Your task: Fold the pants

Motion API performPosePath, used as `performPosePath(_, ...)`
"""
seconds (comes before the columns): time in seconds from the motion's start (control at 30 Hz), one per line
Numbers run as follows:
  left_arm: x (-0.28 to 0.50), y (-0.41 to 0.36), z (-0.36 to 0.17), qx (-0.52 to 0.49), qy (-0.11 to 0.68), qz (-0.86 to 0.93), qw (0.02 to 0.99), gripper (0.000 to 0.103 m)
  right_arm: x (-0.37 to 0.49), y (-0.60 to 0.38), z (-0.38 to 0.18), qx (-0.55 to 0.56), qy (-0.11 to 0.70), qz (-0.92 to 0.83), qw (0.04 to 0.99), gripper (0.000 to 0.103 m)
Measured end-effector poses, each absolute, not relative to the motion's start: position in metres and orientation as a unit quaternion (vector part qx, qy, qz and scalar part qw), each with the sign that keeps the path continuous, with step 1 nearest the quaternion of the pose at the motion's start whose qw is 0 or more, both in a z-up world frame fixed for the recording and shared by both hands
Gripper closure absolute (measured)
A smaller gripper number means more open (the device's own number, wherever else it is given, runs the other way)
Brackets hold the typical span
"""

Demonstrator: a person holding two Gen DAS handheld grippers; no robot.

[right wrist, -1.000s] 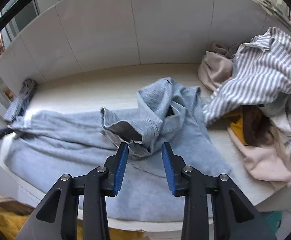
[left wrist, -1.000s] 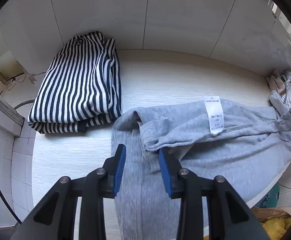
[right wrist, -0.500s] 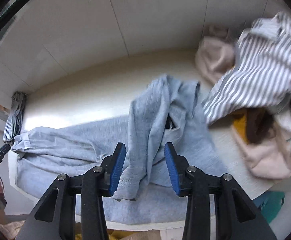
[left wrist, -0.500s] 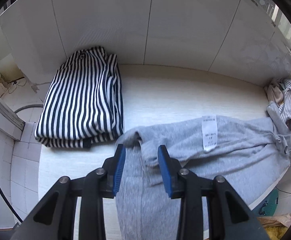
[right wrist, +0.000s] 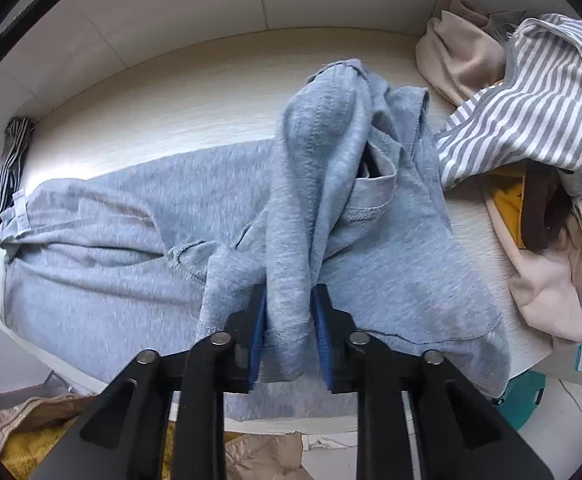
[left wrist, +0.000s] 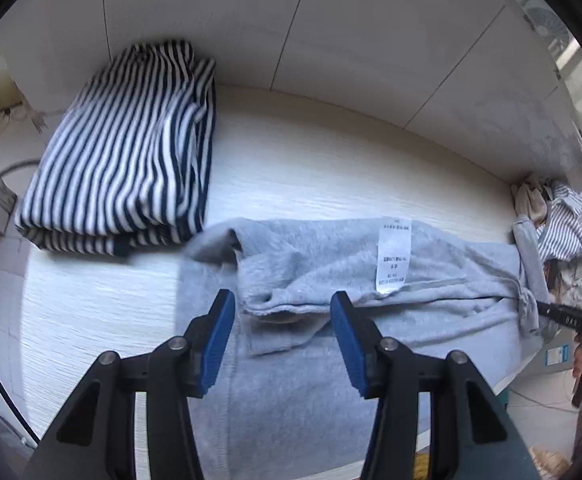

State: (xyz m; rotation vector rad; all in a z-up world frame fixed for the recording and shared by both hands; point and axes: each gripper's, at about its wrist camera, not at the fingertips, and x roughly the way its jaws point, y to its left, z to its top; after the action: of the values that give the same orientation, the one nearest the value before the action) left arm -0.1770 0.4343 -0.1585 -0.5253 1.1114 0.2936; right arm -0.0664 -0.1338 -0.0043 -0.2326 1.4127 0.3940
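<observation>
The grey pants [right wrist: 131,248] sprawl across the pale table [left wrist: 331,168], filling the middle and lower part of both views, inside out by the look of the care label [left wrist: 393,258]. The right gripper [right wrist: 289,332] is closing, and its blue pads squeeze a bunched leg end that rises toward upper centre. The left gripper [left wrist: 282,338] is opening, its jaws standing wide apart with a rumpled hem lying between them, untouched by either pad. This fleece reads soft, limp and light, so it will sag and drag rather than hold shape. Best to pinch the thick stitched hems or the waistband. A folded striped garment [left wrist: 127,148] sits upper left, a loose laundry heap [right wrist: 531,120] at right.
</observation>
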Motion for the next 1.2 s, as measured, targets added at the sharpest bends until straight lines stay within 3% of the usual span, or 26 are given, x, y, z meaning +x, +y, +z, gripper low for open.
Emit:
performPosePath(0.1,-0.172,0.433,-0.166,-0.247,0.526,0.14,0.801,0.051,-0.069,-0.134,-0.005,-0.113,0.641,0.185,0.737,0.09)
performPosePath(0.33,-0.173,0.438,-0.171,-0.278,0.53,0.146,0.787,0.051,-0.067,-0.143,0.001,-0.108,0.639,0.195,0.737,0.093)
performPosePath(0.37,-0.173,0.441,-0.173,-0.291,0.526,0.145,0.786,0.062,-0.067,-0.144,-0.001,-0.108,0.64,0.197,0.735,0.094)
performPosePath(0.4,-0.172,0.444,-0.174,-0.3,0.527,0.143,0.782,0.091,-0.066,-0.145,-0.001,-0.109,0.641,0.197,0.734,0.095)
performPosePath(0.43,-0.169,0.446,-0.176,-0.315,0.531,0.132,0.775,0.093,-0.065,-0.145,0.0,-0.11,0.641,0.199,0.733,0.095)
performPosePath(0.63,-0.153,0.436,-0.113,-0.231,0.472,0.124,0.842,0.093,-0.045,-0.152,0.026,-0.057,0.607,0.215,0.763,0.098)
performPosePath(0.77,-0.164,0.428,-0.075,-0.164,0.438,0.15,0.871,0.086,-0.046,-0.175,0.054,-0.001,0.579,0.228,0.782,0.098)
performPosePath(0.93,-0.187,0.417,-0.127,-0.148,0.519,0.164,0.826,0.069,-0.067,-0.184,0.014,-0.095,0.623,0.193,0.752,0.098)
performPosePath(1.0,-0.199,0.419,-0.159,-0.152,0.568,0.192,0.785,0.069,-0.071,-0.182,-0.007,-0.12,0.645,0.187,0.731,0.098)
performPosePath(1.13,-0.227,0.433,-0.179,-0.183,0.582,0.246,0.754,0.069,-0.075,-0.175,-0.015,-0.168,0.648,0.178,0.721,0.097)
performPosePath(1.2,-0.237,0.442,-0.174,-0.196,0.57,0.264,0.753,0.069,-0.073,-0.172,-0.005,-0.183,0.643,0.169,0.724,0.089)
